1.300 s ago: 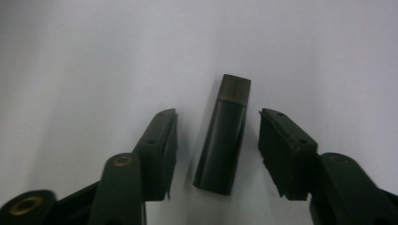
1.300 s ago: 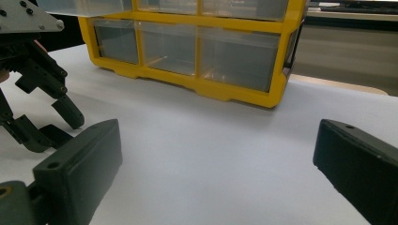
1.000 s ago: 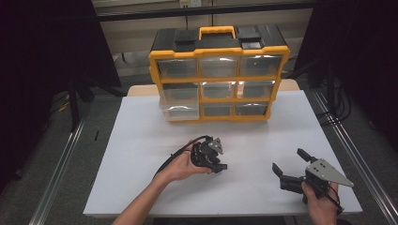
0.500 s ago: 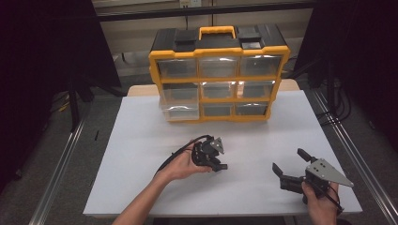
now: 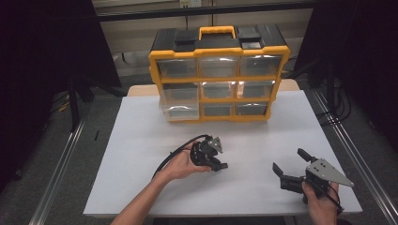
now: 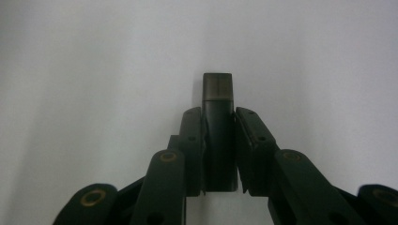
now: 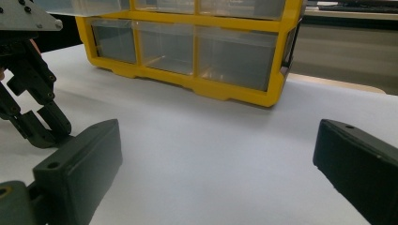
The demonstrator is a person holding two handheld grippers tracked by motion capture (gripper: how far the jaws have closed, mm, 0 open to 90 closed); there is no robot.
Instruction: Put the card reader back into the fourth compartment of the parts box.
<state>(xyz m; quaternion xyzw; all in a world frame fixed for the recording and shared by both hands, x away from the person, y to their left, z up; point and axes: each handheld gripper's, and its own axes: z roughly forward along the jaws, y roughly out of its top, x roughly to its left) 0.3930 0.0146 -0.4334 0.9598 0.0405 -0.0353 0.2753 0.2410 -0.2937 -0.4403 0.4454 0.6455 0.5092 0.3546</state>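
Note:
My left gripper (image 5: 217, 163) rests low over the middle of the white table (image 5: 141, 140), tipped toward the sheet. In the left gripper view its jaws (image 6: 218, 117) are shut on a small dark rectangular block (image 6: 217, 86), which sticks out past the fingertips above the bare white surface. My right gripper (image 5: 288, 160) lies near the table's front right corner, open with nothing between its fingers. In the right gripper view its two black jaws (image 7: 216, 154) stand wide apart, and the left gripper (image 7: 33, 108) shows at the far left.
A yellow and black organizer (image 5: 218, 75) with clear drawers stands at the back of the table. Its lower left drawer (image 5: 180, 111) is pulled out a little. The organizer (image 7: 187, 47) faces the right gripper. Dark stands and cables flank the table.

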